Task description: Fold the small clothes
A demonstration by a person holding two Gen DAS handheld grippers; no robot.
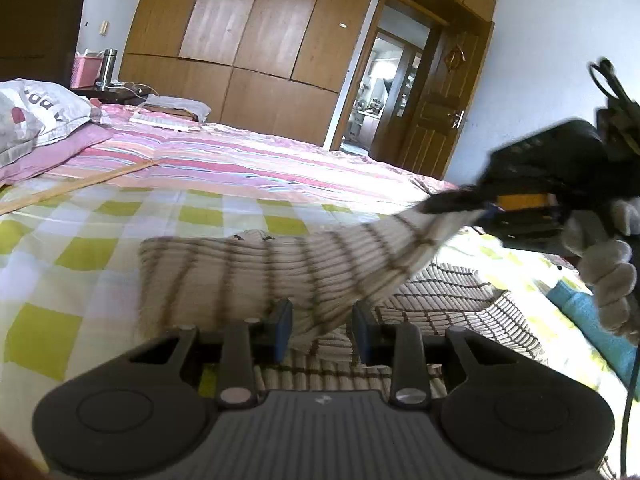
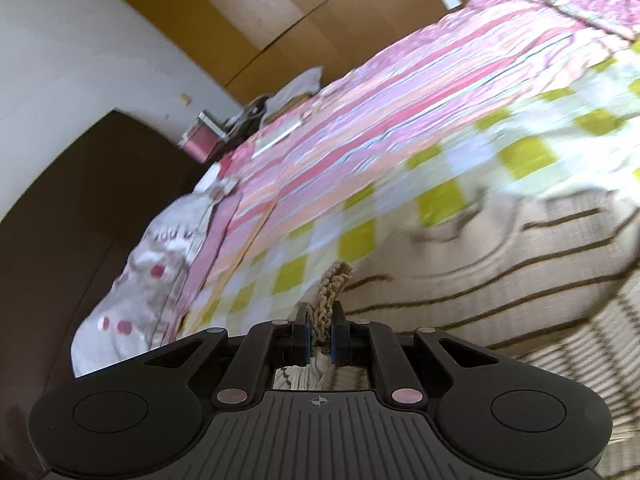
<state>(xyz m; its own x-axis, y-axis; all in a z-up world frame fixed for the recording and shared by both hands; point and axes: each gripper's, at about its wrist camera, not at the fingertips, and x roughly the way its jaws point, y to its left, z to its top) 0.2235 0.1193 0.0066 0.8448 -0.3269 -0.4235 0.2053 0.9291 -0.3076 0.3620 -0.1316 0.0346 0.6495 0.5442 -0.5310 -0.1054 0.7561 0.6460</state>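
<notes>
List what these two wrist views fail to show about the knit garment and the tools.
- Garment, left wrist view: its near edge is hidden behind the left tool; whether the pads touch it is unclear.
- Garment's full shape, right wrist view: motion blur and the right frame edge cut it off.
- Right tool: pinches a knit edge; which part is unclear.

One striped sweater [image 1: 256, 276] – two pillows [image 1: 36, 120] – two grippers [image 1: 322, 334]

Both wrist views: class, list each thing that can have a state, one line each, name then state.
Striped knit garment: partly lifted off the bed, one edge raised.
Right gripper: shut on the garment's edge.
Left gripper: open, fabric between its fingers, not pinched.
Room door: open.
Wardrobe doors: closed.
</notes>
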